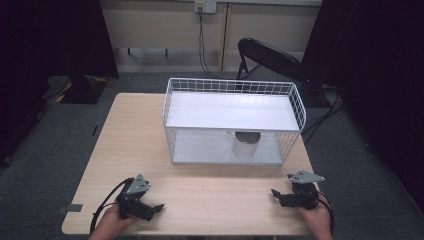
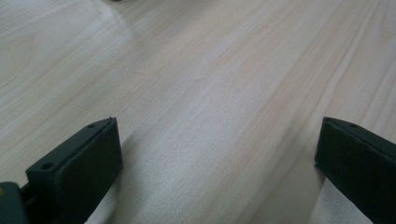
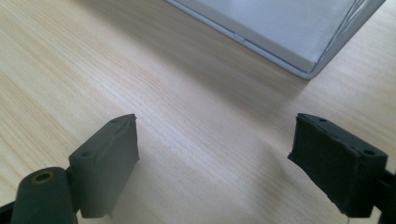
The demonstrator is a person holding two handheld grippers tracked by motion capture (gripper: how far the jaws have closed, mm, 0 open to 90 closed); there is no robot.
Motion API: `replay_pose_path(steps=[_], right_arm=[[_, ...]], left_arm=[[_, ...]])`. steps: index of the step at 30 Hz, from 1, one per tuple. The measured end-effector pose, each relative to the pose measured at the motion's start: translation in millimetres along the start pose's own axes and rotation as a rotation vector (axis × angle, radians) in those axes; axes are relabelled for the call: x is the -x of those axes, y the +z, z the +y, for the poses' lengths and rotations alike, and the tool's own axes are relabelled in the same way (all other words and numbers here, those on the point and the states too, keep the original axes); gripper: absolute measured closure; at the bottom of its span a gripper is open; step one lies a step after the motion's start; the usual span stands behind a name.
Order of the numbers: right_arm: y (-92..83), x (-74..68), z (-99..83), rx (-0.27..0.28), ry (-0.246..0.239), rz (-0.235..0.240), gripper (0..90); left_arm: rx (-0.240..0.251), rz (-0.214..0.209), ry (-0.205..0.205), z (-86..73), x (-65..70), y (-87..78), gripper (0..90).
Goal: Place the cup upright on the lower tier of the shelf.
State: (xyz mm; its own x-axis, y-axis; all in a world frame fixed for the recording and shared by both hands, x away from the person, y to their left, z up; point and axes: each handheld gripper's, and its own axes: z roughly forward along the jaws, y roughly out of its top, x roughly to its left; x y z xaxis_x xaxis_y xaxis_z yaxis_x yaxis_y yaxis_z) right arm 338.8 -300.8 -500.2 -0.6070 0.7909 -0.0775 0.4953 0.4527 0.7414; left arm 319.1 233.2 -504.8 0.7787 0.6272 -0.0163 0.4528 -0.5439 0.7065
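We hold a hand-held gripper in each hand at the near edge of the counter [image 1: 150, 125], and both are released, jaws spread wide over bare wood with nothing between them. The left hand-held gripper [image 1: 150, 207] rests near the front left corner; the right hand-held gripper [image 1: 280, 196] rests near the front right, just short of the rack's [image 1: 232, 86] near right corner. The thing nearest our reach is the cup [image 1: 246, 144], a pale cylinder standing upright on the rack's lower shelf, under the white upper shelf, toward the right half. It lies forward and a little to the left of the right hand-held gripper, and forward and well to the right of the left one, so we judge the right hand the nearer. Its long axis stands vertical and its mouth looks open upward, though the upper shelf shades it. The rack's front looks open to us; we judge that a reach must go in low and level, from the front, between the two shelves
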Motion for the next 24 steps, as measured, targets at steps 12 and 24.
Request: replay_pose_path(steps=[12, 24], right_arm=[[3.5, 4.4, -5.4, -0.005, 0.029, 0.034, 12.4], [5.0, 6.8, -5.0, -0.020, 0.064, 0.044, 11.3]], left_arm=[[0.000, 0.000, 0.000, 0.0, 0.0, 0.0, 0.0], [0.000, 0.000, 0.000, 0.0, 0.0, 0.0, 0.0]])
